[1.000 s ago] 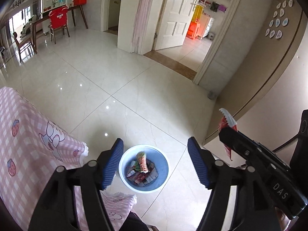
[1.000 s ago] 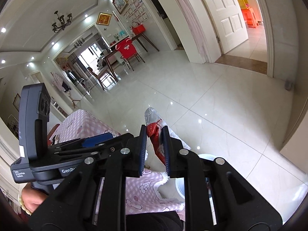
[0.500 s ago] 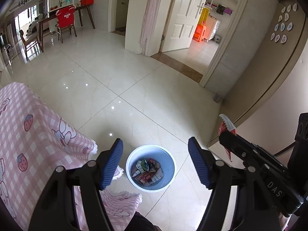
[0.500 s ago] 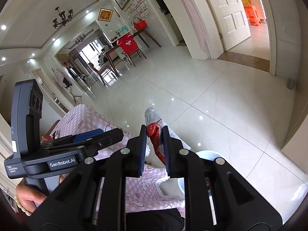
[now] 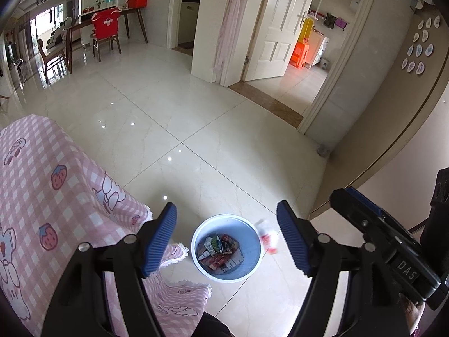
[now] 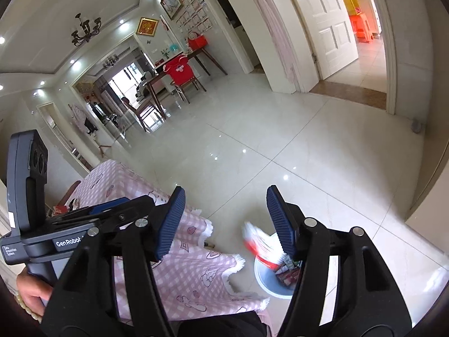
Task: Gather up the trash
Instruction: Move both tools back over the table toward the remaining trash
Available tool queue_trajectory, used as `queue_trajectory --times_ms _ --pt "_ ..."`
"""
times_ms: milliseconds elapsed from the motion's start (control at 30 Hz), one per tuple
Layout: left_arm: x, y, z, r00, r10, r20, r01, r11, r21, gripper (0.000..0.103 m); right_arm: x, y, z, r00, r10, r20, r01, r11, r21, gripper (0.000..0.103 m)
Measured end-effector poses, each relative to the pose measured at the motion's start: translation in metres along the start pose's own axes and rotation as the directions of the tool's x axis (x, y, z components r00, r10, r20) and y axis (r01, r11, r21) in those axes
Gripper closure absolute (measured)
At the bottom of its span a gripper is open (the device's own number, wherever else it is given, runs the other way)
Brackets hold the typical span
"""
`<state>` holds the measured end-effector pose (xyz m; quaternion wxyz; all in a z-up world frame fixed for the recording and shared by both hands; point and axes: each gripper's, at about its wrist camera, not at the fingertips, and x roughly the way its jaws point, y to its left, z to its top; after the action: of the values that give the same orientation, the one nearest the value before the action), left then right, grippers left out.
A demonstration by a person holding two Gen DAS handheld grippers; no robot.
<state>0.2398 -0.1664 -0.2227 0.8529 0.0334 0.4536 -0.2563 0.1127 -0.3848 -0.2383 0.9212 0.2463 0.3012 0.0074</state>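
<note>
A blue waste bin [image 5: 251, 264] stands on the tiled floor, partly filled with wrappers [image 5: 220, 252]. A red and white wrapper [image 6: 258, 245] is falling, blurred, just above the bin [image 6: 263, 279]; in the left wrist view this wrapper [image 5: 268, 238] is at the bin's right rim. My right gripper [image 6: 226, 193] hangs above it with its jaws opening, and nothing is pressed between the pads. My left gripper [image 5: 226, 209] is open above the bin, its jaws still widening, with nothing between them.
A table under a pink checked cloth [image 5: 56, 196] lies left of the bin, its fringed corner close to the rim. A beige wall [image 5: 393, 154] rises on the right. Glossy tiles [image 5: 182, 112] stretch towards doorways and a dining table with a red-covered chair [image 5: 106, 33].
The right gripper's jaws have spread apart and let go of the red wrapper, which now drops towards the bin. The left wrist view has drawn back, so the bin looks smaller.
</note>
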Motion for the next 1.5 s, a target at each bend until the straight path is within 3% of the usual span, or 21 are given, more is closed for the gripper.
queue_trajectory --times_ms 333,500,633,800,1000,1133,1333,1433,1500 --pt "-0.018 0.023 -0.007 0.999 0.009 0.031 -0.007 0.999 -0.034 0.031 0.000 0.015 -0.002 1.000 0.013 -0.026 -0.014 1.000 -0.025 0.043" --pt "-0.046 0.056 -0.013 0.996 0.044 0.074 -0.038 0.996 -0.077 0.030 0.007 0.052 -0.005 0.996 0.067 -0.056 -0.072 0.993 -0.094 0.043" --pt "-0.075 0.096 -0.020 0.986 0.122 0.111 -0.108 0.986 -0.128 0.028 0.018 0.097 -0.010 0.988 0.124 -0.095 -0.139 0.976 -0.166 0.043" --pt "-0.112 0.165 -0.028 0.963 0.236 0.132 -0.200 0.950 -0.238 0.027 0.041 0.162 -0.018 0.971 0.184 -0.153 -0.220 0.939 -0.263 0.043" --pt "-0.142 0.259 -0.032 0.930 0.349 0.115 -0.276 0.870 -0.408 0.027 0.079 0.237 -0.028 0.947 0.226 -0.228 -0.296 0.889 -0.350 0.043" --pt "-0.140 0.309 -0.036 0.939 0.332 0.088 -0.246 0.830 -0.501 0.027 0.115 0.277 -0.028 0.928 0.241 -0.285 -0.338 0.867 -0.366 0.043" --pt "-0.125 0.345 -0.035 0.954 0.292 0.068 -0.212 0.816 -0.538 0.028 0.160 0.320 -0.028 0.914 0.228 -0.336 -0.356 0.847 -0.395 0.043" --pt "-0.114 0.359 -0.031 0.962 0.270 0.034 -0.209 0.813 -0.544 0.041 0.175 0.336 -0.037 0.907 0.218 -0.361 -0.363 0.839 -0.405 0.043" --pt "-0.110 0.364 -0.032 0.964 0.263 0.026 -0.207 0.812 -0.546 0.045 0.185 0.347 -0.042 0.903 0.211 -0.374 -0.369 0.826 -0.427 0.043"
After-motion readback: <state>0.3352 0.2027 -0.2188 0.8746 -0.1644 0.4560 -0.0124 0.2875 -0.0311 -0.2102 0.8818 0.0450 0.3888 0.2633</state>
